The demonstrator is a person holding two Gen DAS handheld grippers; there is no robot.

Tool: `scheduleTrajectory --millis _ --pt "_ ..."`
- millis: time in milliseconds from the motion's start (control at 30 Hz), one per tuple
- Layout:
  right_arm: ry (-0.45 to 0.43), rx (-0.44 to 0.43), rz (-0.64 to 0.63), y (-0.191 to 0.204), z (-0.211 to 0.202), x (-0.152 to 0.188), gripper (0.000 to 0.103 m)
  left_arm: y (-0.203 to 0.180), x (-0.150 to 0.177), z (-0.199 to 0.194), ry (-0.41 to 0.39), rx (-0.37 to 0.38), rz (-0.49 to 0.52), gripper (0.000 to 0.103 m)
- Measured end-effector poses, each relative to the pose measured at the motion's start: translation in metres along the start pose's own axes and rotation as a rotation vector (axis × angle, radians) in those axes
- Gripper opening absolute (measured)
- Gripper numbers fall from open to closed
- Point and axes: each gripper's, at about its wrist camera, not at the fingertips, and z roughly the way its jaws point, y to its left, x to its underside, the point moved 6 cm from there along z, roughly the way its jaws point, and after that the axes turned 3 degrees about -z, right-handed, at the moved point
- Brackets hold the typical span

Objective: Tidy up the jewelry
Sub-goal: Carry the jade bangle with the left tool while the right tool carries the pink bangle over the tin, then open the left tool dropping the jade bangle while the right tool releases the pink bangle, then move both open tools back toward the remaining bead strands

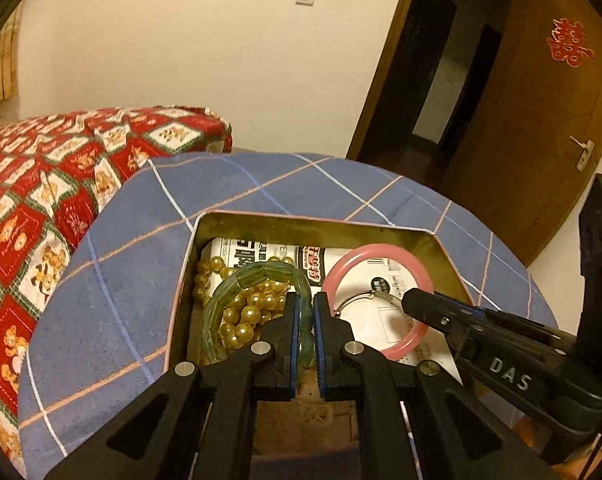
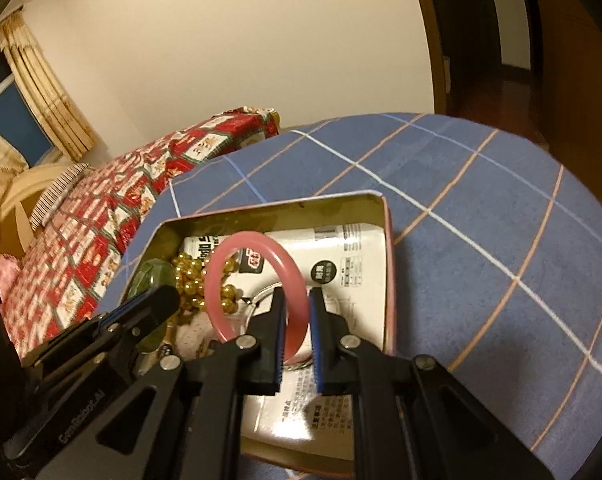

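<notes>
On the blue plaid cloth, both grippers are lowering bracelets into the tin: the left gripper is clamping the green bead bracelet, the right gripper the pink bangle; each should be releasing low, apart.

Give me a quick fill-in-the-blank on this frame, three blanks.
1. The left hand-held gripper is shut on the ____ bracelet.
2. The right hand-held gripper is shut on the ____ bangle.
3. The gold beads lie inside the open ____.

Missing words: green; pink; tin
</notes>
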Motion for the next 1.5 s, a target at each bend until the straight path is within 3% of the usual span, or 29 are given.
scheduleTrajectory --millis 267,333,400,467,800,867,933,1000,1500 --pt "-0.009 -0.025 0.009 -0.002 -0.004 -0.005 0.018 0.002 -0.003 -0.004 0.001 -0.087 0.023 0.016" --pt "-0.027 -0.023 0.015 -0.002 -0.013 -0.006 0.018 0.001 -0.005 -0.014 -0.015 -0.086 0.016 0.022" --pt "-0.049 -0.025 0.014 -0.001 -0.025 -0.006 0.018 0.000 -0.006 -0.023 -0.029 -0.088 0.008 0.037" --pt "-0.065 -0.016 0.004 0.001 -0.037 -0.004 0.019 -0.001 -0.005 -0.035 -0.052 -0.098 -0.005 0.045" --pt "-0.029 0.012 -0.026 0.011 -0.058 0.024 0.019 -0.010 0.031 -0.074 -0.050 -0.143 -0.027 0.045" --pt "-0.027 0.018 -0.037 0.013 -0.063 0.029 0.022 -0.011 0.036 -0.081 -0.052 -0.140 -0.036 0.045" --pt "-0.032 0.019 -0.044 0.016 -0.069 0.034 0.035 -0.013 0.042 -0.089 -0.058 -0.141 -0.047 0.045" --pt "-0.043 0.023 -0.062 0.019 -0.076 0.039 0.038 -0.015 0.046 -0.095 -0.063 -0.139 -0.055 0.045" --pt "-0.068 0.030 -0.101 0.032 -0.101 0.063 0.039 -0.012 0.076 -0.129 -0.080 -0.168 -0.061 0.046"
